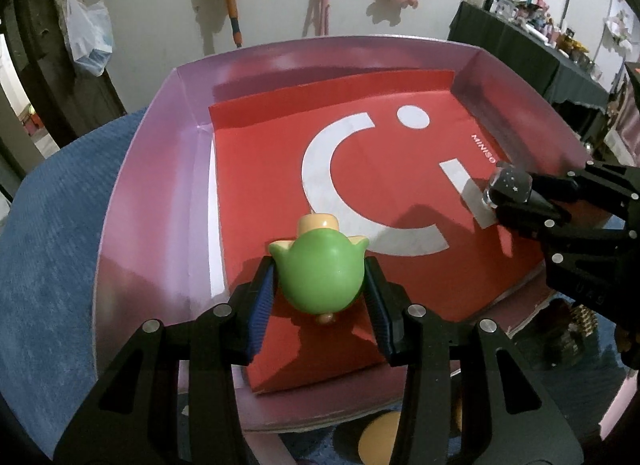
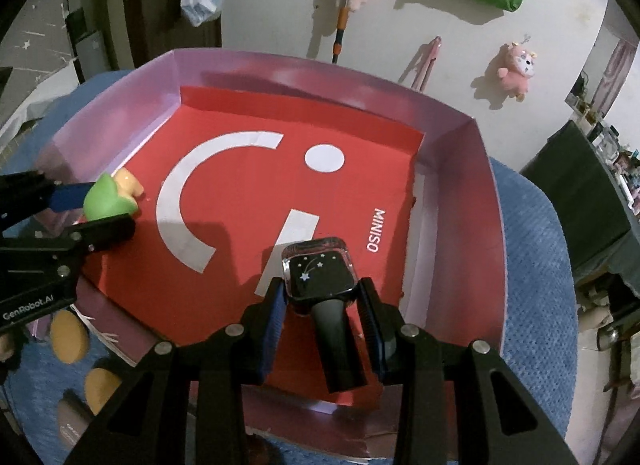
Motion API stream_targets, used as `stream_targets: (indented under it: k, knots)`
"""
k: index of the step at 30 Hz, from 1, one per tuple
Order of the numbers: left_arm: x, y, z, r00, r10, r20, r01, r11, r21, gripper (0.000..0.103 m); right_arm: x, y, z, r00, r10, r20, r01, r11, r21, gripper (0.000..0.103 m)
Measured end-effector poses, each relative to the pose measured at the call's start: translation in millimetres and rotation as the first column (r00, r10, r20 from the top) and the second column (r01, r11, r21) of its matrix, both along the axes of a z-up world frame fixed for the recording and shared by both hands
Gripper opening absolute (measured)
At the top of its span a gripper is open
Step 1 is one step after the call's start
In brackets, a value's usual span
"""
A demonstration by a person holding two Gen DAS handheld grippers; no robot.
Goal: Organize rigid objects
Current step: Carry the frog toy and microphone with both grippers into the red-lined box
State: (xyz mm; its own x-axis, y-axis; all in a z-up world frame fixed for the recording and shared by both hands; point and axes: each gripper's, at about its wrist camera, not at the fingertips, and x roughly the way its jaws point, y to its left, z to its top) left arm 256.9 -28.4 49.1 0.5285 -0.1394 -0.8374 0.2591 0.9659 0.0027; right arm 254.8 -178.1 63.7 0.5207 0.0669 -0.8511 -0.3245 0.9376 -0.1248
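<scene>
Right gripper (image 2: pixel 322 297) jaws clamp a black watch (image 2: pixel 318 271) over the red-lined pink box (image 2: pixel 478 193). Far left of the jaws, left gripper (image 2: pixel 102 211) holds a green toy (image 2: pixel 106 201).

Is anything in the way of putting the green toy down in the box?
Nothing visible. The left gripper holds the green toy over bare red paper in the pink box; the watch is held well off to the side.
</scene>
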Motion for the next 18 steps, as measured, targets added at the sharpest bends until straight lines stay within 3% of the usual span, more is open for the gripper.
stream_targets:
  k: [18]
  knots:
    - [4.6,5.0,-1.6,1.0,-0.002,-0.006,0.002,1.0,-0.029,0.042,3.9,0.2,-4.9,1.0,0.002,-0.026,-0.002,1.0,0.007,0.039]
